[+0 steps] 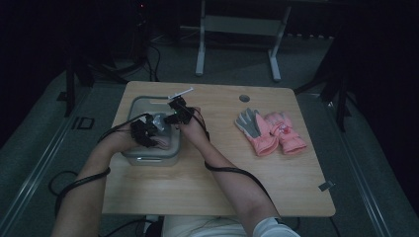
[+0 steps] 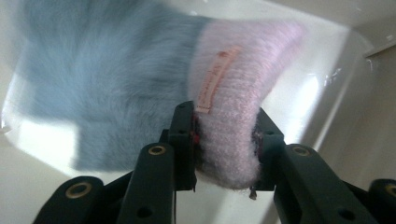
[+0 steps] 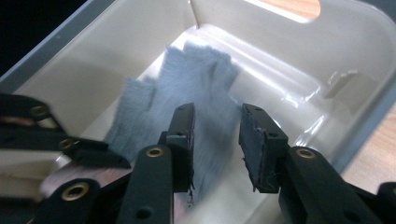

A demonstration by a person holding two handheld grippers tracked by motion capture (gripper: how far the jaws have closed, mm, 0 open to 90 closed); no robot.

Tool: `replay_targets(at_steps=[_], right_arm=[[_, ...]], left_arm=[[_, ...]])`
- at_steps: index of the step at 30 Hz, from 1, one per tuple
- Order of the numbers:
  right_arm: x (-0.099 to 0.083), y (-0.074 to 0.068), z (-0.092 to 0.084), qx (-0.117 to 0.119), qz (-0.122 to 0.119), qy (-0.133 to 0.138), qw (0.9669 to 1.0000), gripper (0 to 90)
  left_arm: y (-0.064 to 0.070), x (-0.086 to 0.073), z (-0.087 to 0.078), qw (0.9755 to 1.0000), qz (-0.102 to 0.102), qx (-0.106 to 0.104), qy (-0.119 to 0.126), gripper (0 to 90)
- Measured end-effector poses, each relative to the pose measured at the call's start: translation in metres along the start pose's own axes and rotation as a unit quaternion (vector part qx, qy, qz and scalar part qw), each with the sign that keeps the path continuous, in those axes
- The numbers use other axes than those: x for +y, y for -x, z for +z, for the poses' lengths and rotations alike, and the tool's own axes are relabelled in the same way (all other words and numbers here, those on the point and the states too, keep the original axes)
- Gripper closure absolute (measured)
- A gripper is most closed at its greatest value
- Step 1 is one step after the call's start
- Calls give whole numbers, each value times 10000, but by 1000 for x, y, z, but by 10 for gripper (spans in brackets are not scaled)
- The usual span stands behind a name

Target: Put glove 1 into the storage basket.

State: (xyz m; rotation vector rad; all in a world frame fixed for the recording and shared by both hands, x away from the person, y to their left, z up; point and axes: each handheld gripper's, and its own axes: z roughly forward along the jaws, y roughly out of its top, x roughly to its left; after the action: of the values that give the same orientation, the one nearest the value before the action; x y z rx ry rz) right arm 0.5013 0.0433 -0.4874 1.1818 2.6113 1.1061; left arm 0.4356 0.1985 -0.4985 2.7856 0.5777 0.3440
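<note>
Dim room, bright bin interior

The high view is dark, its edges near black, the surface [image 1: 207, 173] dull. Both gripper views are brighter, with glare streaks on the bin [image 3: 299, 56] wall and motion blur softening the glove [image 2: 107, 79].

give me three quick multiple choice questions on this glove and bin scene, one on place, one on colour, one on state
1. Where does the grey-blue glove lie?
A. in the white bin
B. on the floor
C. on the pink gloves

2. What colour is the cuff in the left tool?
A. green
B. pink
C. black

3. How does the right tool stand?
A. shut on the glove
B. open
C. shut on the bin's rim

Answers: 1 A, the bin's walls surround it; 2 B, pink knit sits between the pads; 3 B, a gap shows between its pads, which press on nothing.
</note>
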Motion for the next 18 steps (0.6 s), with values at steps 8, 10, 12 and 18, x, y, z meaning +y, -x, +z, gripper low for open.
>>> replay_targets(at_steps=[8, 10, 12, 18], right_arm=[[-8, 5, -27, 252, 13, 222, 9994, 598], [-9, 6, -36, 293, 9, 275, 9992, 592], [-10, 6, -44, 308, -39, 331, 9990, 590], [-19, 4, -73, 336, -215, 565, 9976, 594]], left_arm=[[-3, 2, -4, 9998, -150, -51, -78, 605], [-3, 3, -8, 9993, -337, -47, -148, 505], [-2, 3, -18, 9991, -396, 85, -86, 393], [2, 2, -46, 9964, -765, 81, 342, 200]])
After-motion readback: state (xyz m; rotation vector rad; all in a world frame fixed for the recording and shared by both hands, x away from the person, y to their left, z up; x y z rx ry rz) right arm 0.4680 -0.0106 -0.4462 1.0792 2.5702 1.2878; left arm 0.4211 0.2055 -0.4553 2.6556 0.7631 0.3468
